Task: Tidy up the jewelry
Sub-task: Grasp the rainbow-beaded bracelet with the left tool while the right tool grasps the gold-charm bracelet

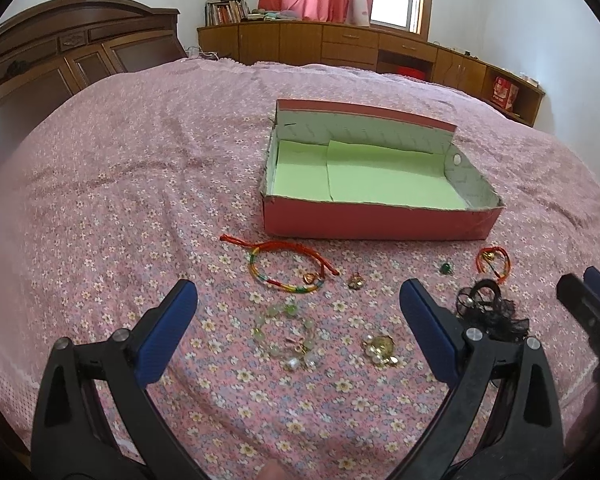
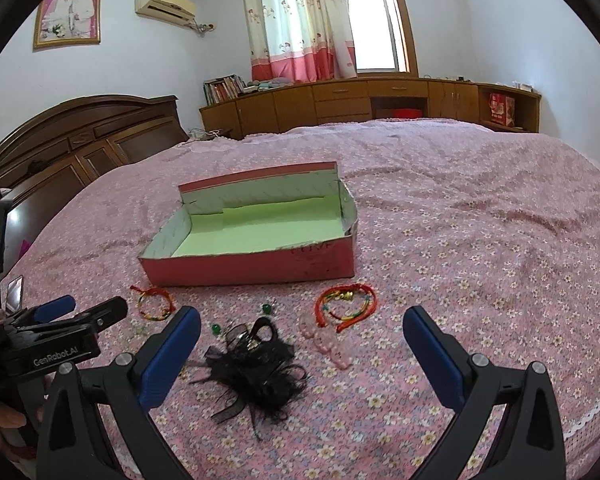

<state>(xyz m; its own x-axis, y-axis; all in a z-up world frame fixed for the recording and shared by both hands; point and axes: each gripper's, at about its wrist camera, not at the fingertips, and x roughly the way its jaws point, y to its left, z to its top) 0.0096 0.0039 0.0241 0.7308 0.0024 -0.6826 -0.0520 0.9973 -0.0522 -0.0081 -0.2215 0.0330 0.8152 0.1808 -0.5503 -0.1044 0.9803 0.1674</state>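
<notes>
A red box (image 1: 380, 222) (image 2: 252, 270) with a green lining lies open and empty on the flowered bedspread. In front of it lie jewelry pieces. In the left wrist view: a red and rainbow cord bracelet (image 1: 286, 266), a pale green bead bracelet (image 1: 288, 336), a gold pearl brooch (image 1: 380, 348), a small gold charm (image 1: 355, 281), a green ring (image 1: 445, 267). My left gripper (image 1: 298, 336) is open above the bead bracelet. In the right wrist view: a black lace hair clip (image 2: 256, 372), red cord bracelets (image 2: 346, 304), a pink piece (image 2: 328, 340). My right gripper (image 2: 302, 354) is open above them.
A wooden headboard (image 2: 60, 152) stands at the left. Low wooden cabinets (image 2: 360, 100) with books run along the far wall under a curtained window. The bed's lace-trimmed edge (image 2: 592, 412) is at the lower right. The left gripper's body (image 2: 56, 344) shows at the right view's left side.
</notes>
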